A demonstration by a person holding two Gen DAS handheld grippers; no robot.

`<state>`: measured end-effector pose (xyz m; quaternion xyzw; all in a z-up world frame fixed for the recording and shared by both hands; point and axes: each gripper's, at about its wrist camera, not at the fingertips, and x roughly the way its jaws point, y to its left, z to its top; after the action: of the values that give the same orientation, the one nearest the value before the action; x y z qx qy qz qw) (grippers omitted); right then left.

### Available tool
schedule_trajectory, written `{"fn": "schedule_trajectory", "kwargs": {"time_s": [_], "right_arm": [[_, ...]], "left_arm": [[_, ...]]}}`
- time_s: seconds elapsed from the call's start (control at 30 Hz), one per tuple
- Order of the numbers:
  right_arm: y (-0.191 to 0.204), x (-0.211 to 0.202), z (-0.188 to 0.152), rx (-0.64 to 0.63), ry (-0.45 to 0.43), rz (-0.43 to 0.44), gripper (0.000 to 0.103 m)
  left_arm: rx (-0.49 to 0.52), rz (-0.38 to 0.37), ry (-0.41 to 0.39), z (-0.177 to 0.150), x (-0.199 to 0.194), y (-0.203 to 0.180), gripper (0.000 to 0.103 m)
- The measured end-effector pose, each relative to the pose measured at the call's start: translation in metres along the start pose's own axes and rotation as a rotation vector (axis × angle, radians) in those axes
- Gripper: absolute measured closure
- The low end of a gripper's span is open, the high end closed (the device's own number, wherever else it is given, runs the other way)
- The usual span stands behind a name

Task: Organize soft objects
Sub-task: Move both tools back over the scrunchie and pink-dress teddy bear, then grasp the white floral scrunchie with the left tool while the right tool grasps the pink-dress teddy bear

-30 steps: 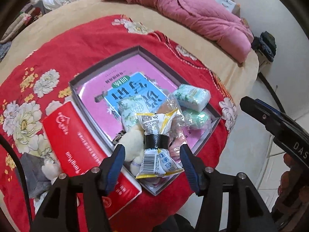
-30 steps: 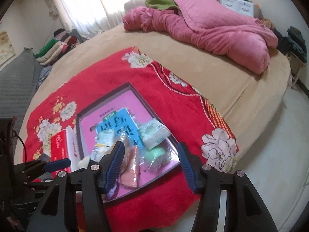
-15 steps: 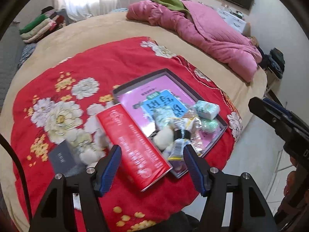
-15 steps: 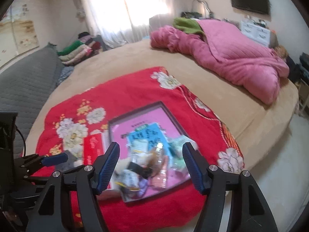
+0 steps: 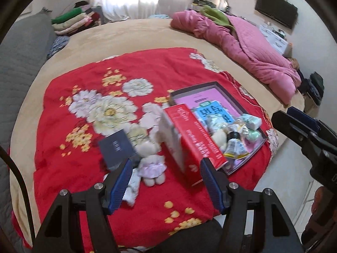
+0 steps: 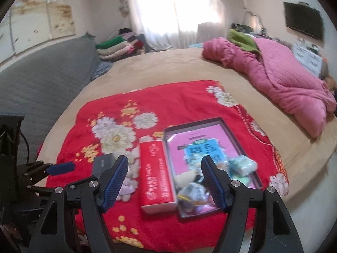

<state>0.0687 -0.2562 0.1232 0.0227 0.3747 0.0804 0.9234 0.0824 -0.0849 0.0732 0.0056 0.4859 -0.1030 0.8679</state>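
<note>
A shallow dark box (image 5: 190, 88) with a pink lining lies on the red flowered blanket (image 5: 88, 80). It holds a blue booklet and several soft items: a yellow snack packet (image 5: 233, 145), a white plush (image 5: 219, 137) and a tissue pack (image 5: 251, 121). A red carton (image 5: 195, 139) leans against its left side. A small plush bear in a purple dress (image 5: 150, 160) lies left of the carton. My left gripper (image 5: 166, 164) hovers open and empty above bear and carton. My right gripper (image 6: 164, 159) is above the carton (image 6: 155, 177) and box (image 6: 193, 124), its jaws opening with nothing between them.
A dark grey card (image 5: 117, 147) lies beside the bear, with a white cloth below it. The blanket covers a round tan bed (image 5: 137, 31). A pink quilt (image 5: 252, 48) is heaped at the far right. A grey sofa (image 6: 42, 73) stands on the left, and the floor drops off at right.
Both grippers have drawn back and up from the box, leaving the snack packet inside it. Much more of the bed now shows. The right jaws stand wider.
</note>
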Motion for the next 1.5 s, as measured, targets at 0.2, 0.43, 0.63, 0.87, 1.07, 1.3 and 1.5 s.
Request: {"fn": "schedule_trajectory", "kwargs": {"time_s": [0.2, 0.43, 0.63, 0.87, 1.07, 1.3, 1.5], "right_arm": [[0.038, 0.008, -0.005, -0.068, 0.023, 0.037, 0.03], [0.069, 0.028, -0.02, -0.134, 0.079, 0.06, 0.03], [0.088, 0.047, -0.03, -0.193, 0.131, 0.067, 0.03], [0.104, 0.071, -0.043, -0.255, 0.19, 0.07, 0.03], [0.108, 0.087, -0.053, -0.289, 0.23, 0.062, 0.03], [0.109, 0.106, -0.062, -0.306, 0.267, 0.058, 0.03], [0.119, 0.127, -0.075, -0.351, 0.309, 0.04, 0.03]], "left_arm": [[-0.052, 0.024, -0.004, -0.016, -0.008, 0.033, 0.037], [-0.113, 0.037, 0.028, -0.037, 0.001, 0.064, 0.037], [-0.163, 0.035, 0.069, -0.054, 0.016, 0.088, 0.037], [-0.23, 0.008, 0.127, -0.069, 0.045, 0.112, 0.037], [-0.316, -0.06, 0.196, -0.081, 0.075, 0.129, 0.037], [-0.344, -0.093, 0.235, -0.079, 0.101, 0.133, 0.037], [-0.392, -0.127, 0.285, -0.07, 0.137, 0.139, 0.037]]}}
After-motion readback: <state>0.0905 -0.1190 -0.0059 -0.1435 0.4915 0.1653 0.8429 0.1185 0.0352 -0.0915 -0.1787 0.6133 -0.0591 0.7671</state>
